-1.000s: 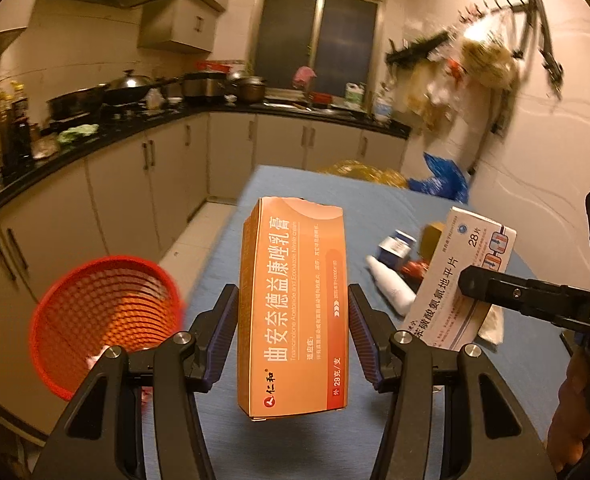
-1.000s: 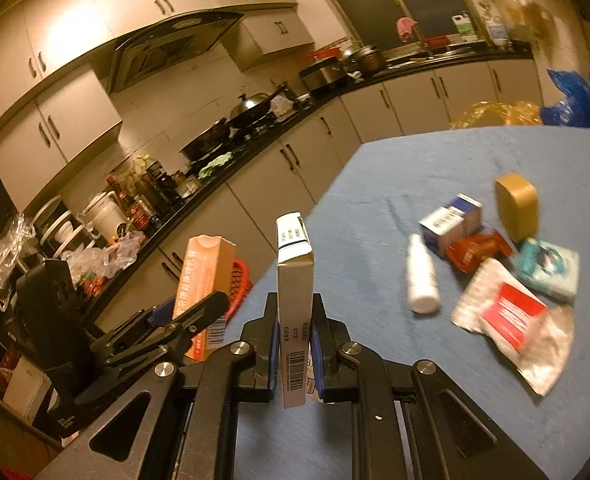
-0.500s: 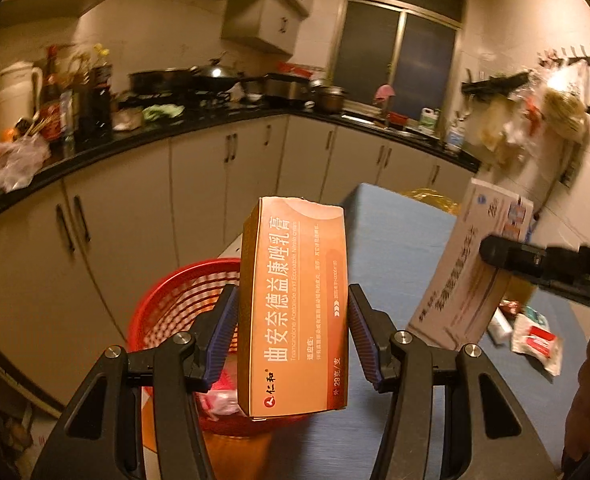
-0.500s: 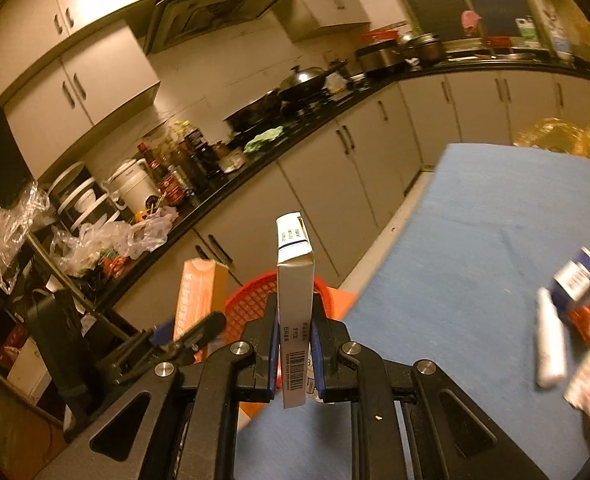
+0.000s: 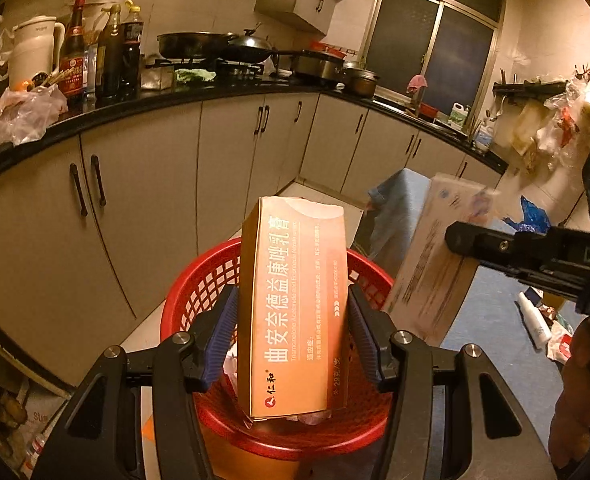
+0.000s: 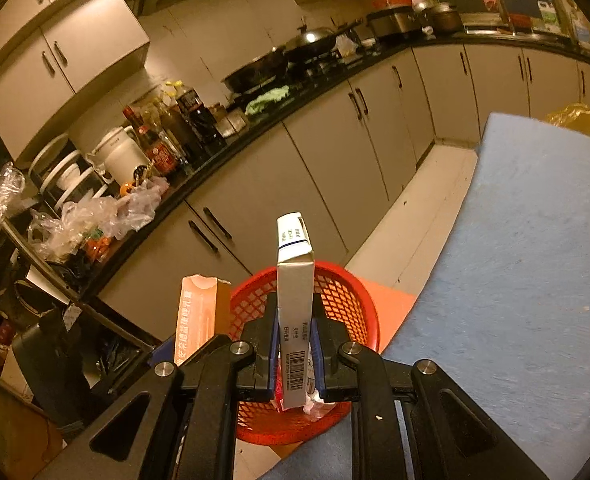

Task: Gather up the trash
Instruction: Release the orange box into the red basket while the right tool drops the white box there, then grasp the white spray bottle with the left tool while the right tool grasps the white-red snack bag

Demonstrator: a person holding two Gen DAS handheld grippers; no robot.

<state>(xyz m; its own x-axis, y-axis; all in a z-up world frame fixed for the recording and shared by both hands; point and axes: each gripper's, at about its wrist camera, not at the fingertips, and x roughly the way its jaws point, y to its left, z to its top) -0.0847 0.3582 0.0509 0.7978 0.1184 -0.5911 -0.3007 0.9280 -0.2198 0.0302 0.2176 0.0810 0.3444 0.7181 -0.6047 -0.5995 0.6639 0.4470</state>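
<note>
My left gripper [image 5: 293, 336] is shut on an upright orange medicine box [image 5: 295, 304] and holds it above the red mesh basket [image 5: 199, 300] on the floor. My right gripper [image 6: 293, 346] is shut on a slim white medicine box [image 6: 294, 280], held edge-on above the same basket [image 6: 347, 300]. The white box [image 5: 435, 256] and the right gripper's finger show at the right of the left wrist view. The orange box [image 6: 199, 316] shows at the left of the right wrist view. Crumpled wrappers lie in the basket.
A blue-covered table [image 6: 535, 260] lies to the right of the basket, with a white tube and wrappers [image 5: 535, 320] on it. Grey kitchen cabinets [image 5: 155, 184] and a cluttered black counter [image 6: 199, 152] run behind the basket. An orange sheet [image 6: 391, 304] lies beside the basket.
Both grippers have swung left from over the table to above the red basket, each still holding its box. The basket has come closer and lies under both boxes.
</note>
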